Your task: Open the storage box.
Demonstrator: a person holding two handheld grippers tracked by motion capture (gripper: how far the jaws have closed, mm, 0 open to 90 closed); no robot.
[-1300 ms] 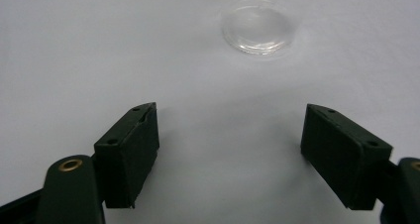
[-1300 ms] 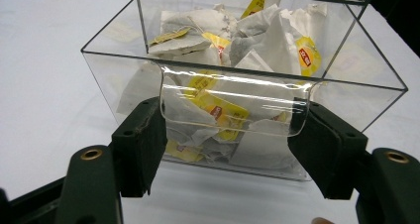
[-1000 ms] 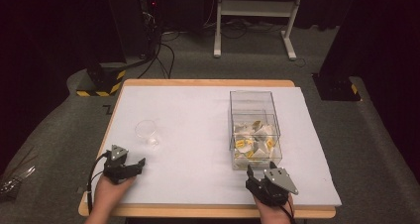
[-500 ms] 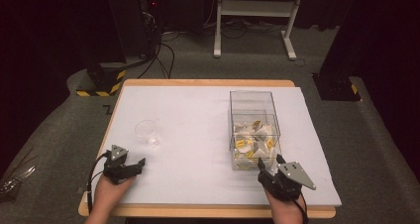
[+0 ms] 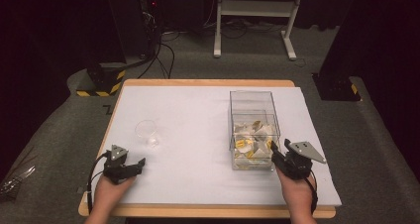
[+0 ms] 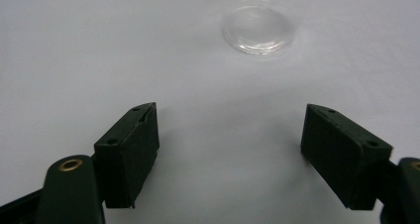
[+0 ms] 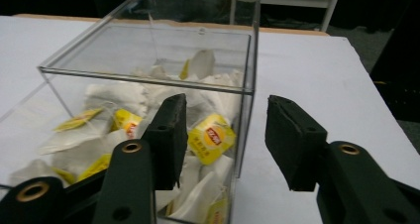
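Your right gripper [image 7: 223,140] straddles the clear box [image 5: 252,130] corner, jaws apart, holding nothing, lined up for the tea bags [image 7: 210,137]. Left gripper [image 6: 230,154] idles wide open and empty, aimed at the cup [image 6: 257,27].

Recording lab, black curtains [image 5: 54,30], cabled equipment rack [image 5: 148,16], hazard-striped stand base [image 5: 99,83]

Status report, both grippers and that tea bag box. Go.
Left gripper open, empty, short of the clear plastic cup. Right gripper open at the clear plastic box of tea bags, near corner. Nothing in the way.
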